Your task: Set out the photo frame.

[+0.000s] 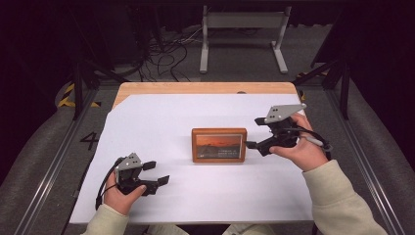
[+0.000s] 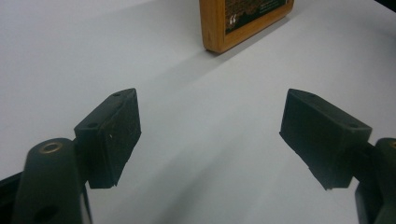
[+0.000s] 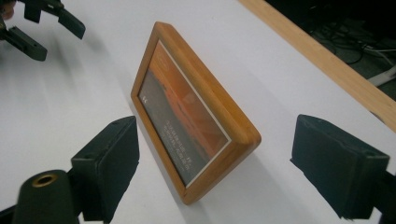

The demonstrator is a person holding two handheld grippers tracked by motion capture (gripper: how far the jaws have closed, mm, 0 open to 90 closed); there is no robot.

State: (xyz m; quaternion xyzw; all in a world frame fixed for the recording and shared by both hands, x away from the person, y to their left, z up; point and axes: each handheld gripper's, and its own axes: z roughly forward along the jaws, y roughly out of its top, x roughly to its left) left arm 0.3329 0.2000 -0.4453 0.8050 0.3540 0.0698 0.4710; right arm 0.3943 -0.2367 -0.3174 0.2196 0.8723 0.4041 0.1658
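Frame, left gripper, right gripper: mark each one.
frame (image 1: pixel 218 145), high view, middle of its picture
left gripper (image 1: pixel 155 178), high view, midway between its fingertips
right gripper (image 1: pixel 255 132), high view, midway between its fingertips

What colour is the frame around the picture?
The frame is orange-brown wood. It shows best in the right gripper view.

Dim room, dark at the edges. Wooden counter (image 1: pixel 205 88) at centre, mostly under a white sheet (image 1: pixel 161 122), lit from above. Beyond the counter, grey carpet floor (image 1: pixel 244 68) with a tangle of black cables (image 1: pixel 166 58) and a pale metal stand (image 1: pixel 242 22). Left and right of the counter, metal rails (image 1: pixel 46 171) along the floor; yellow-black tape (image 1: pixel 66 95) left.
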